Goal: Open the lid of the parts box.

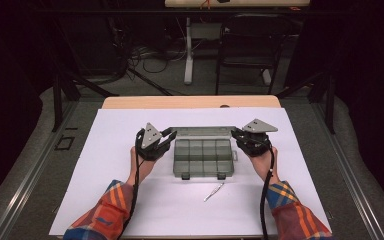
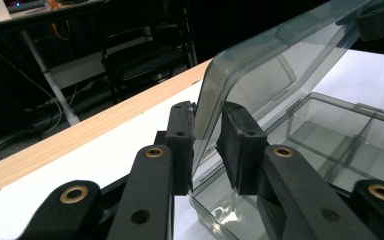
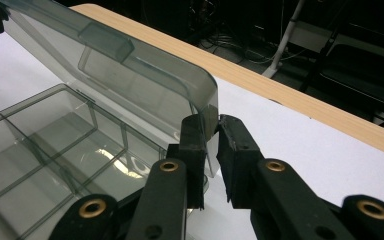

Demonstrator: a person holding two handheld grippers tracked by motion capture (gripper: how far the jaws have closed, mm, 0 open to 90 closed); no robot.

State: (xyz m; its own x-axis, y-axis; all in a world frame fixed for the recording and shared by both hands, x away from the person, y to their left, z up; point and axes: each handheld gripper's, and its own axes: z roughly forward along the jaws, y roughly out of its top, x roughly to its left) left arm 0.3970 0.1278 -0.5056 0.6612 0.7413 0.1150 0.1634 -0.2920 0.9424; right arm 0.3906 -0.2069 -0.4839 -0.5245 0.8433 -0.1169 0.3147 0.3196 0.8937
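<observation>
A smoky clear plastic compartment box (image 1: 202, 159) lies in the middle of the white sheet, its hinged lid (image 1: 200, 131) raised along the far side. My left gripper (image 1: 168, 135) holds the lid's left end and my right gripper (image 1: 237, 134) holds its right end. In the left gripper view the lid (image 2: 280, 65) passes between the pads of the left gripper (image 2: 205, 112), above the divided base (image 2: 330, 130). In the right gripper view the right gripper (image 3: 211, 122) pinches the lid's (image 3: 130, 70) rounded corner over the compartments (image 3: 45, 145), which look bare.
Metal tweezers (image 1: 213, 191) lie on the white sheet (image 1: 105, 175) just in front of the box. The wooden table edge (image 1: 190, 102) runs behind the sheet. A black chair (image 1: 247, 45) and a table leg with cables stand beyond.
</observation>
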